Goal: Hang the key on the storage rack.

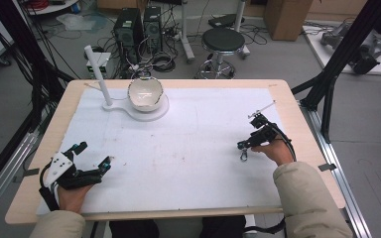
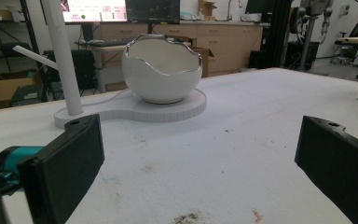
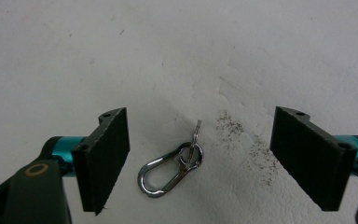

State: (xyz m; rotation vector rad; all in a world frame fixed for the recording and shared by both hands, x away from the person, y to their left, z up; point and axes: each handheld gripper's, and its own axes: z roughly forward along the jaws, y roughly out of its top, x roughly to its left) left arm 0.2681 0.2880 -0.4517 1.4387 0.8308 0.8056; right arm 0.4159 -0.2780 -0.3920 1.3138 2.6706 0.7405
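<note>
Item: metal carabiner clip (image 3: 170,170), flat on the white tabletop (image 1: 188,148) between the open right tongs (image 3: 198,161), not yet gripped; left tongs (image 2: 198,163) wide, empty, near edge; lifting and placement outstanding.

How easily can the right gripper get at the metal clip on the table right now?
Probably easily: the right gripper hangs over the carabiner clip, which lies flat between its open jaws, apart from both, with nothing in the way.
</note>
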